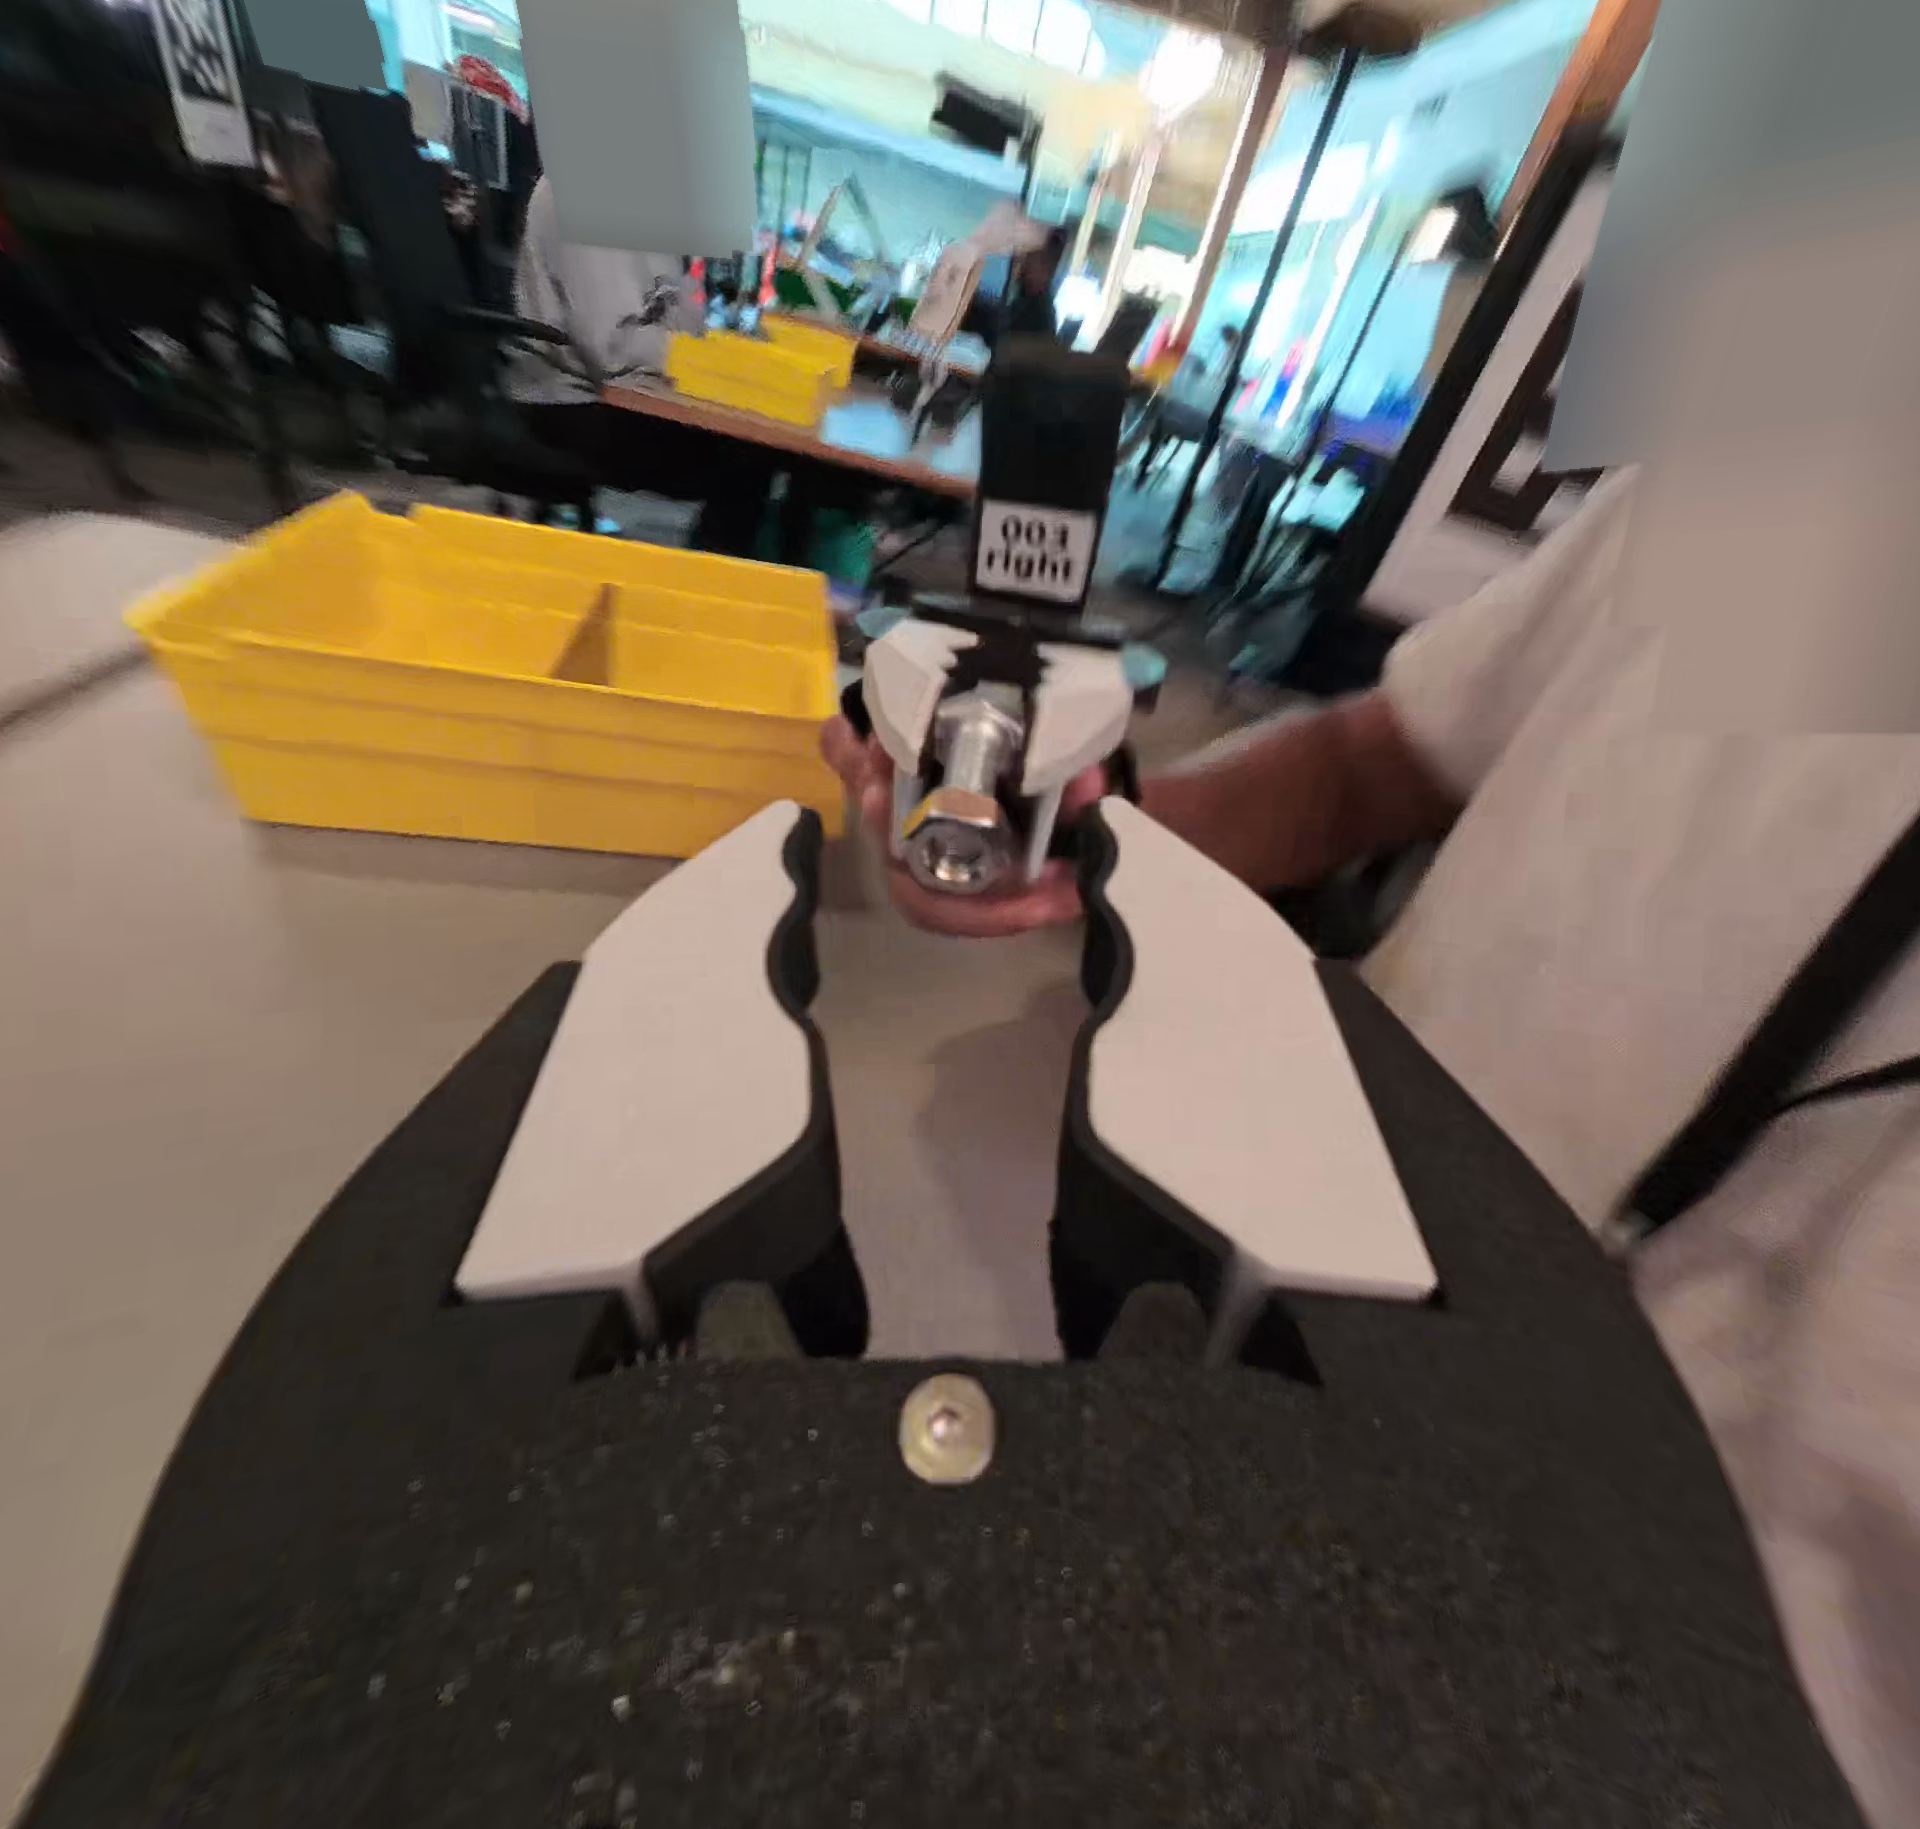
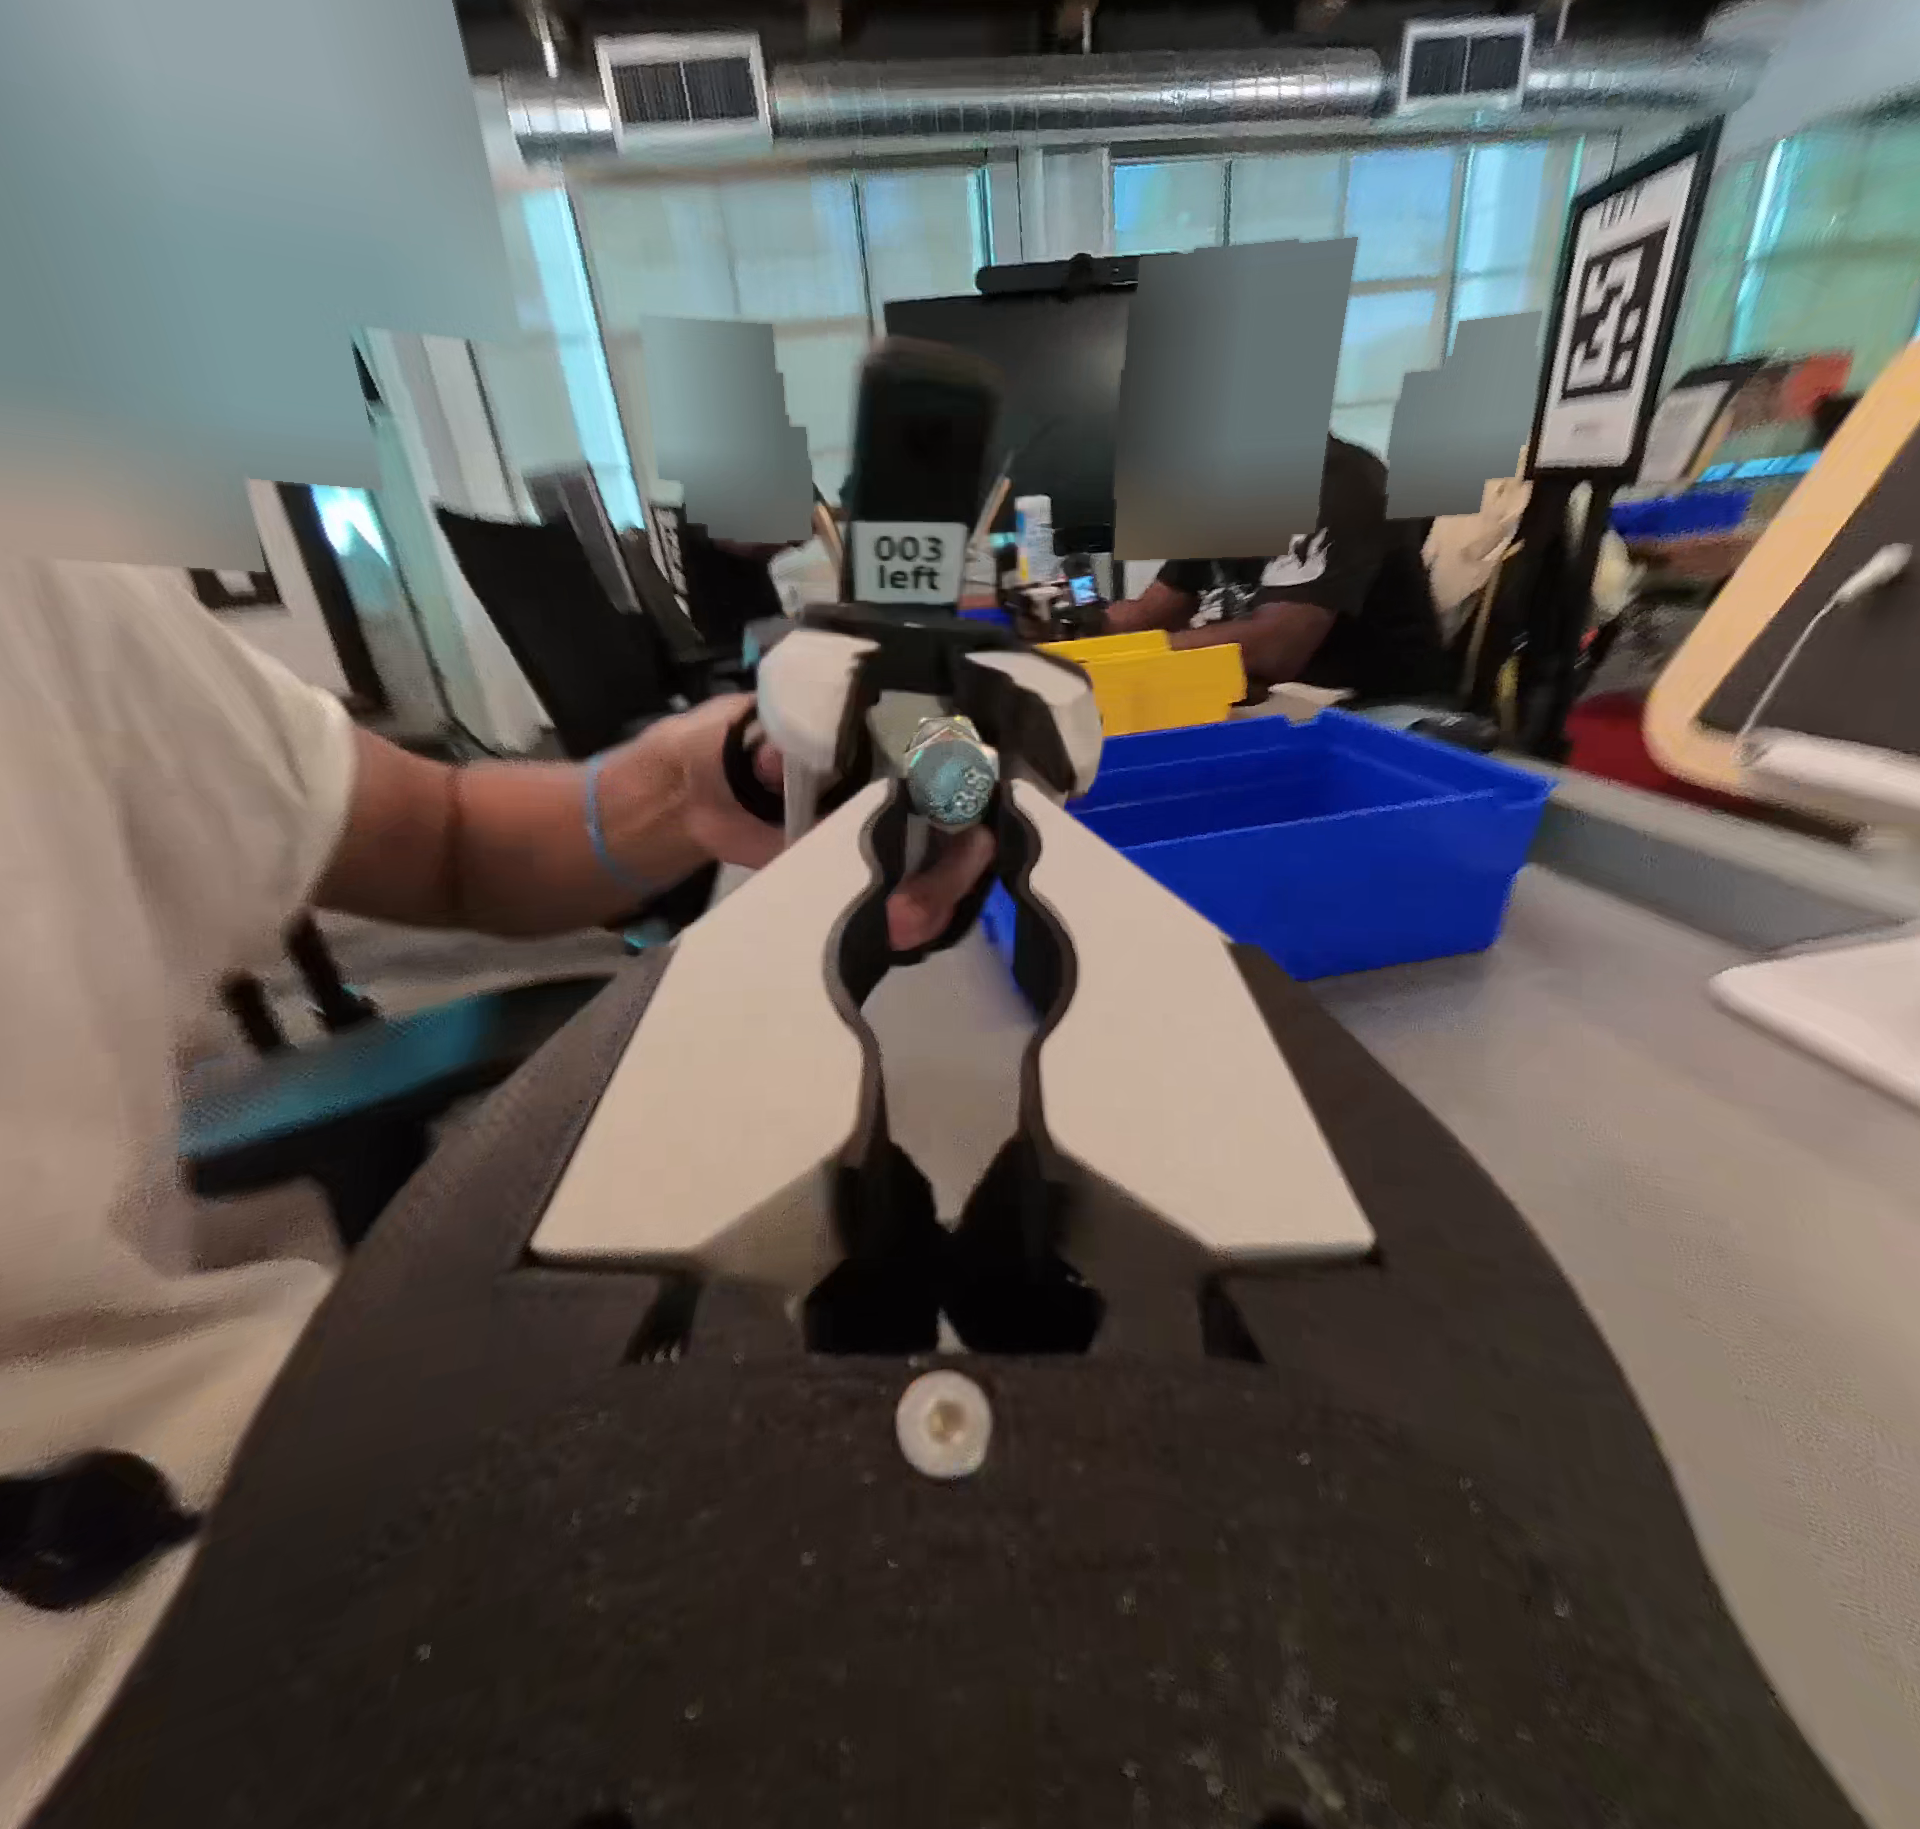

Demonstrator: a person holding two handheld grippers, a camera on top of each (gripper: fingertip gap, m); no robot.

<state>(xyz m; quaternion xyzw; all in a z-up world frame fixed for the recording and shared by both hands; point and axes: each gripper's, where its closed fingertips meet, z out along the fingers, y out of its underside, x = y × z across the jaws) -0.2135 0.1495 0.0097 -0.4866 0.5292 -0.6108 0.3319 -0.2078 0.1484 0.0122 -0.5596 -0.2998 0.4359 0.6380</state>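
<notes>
Yellow divided bin, left of the jaws; blue bin, right of them; grey tabletop beneath.

The 2 wrist cameras sit low behind their own grippers and face each other closely across the table. Both share the bolt between them; the left view faces the yellow bin, the right view the blue bin.

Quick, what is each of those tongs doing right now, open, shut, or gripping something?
Left tongs: open, nothing between them, facing the bolt's nut end.
Right tongs: shut on a silver bolt with a nut on it.
</notes>
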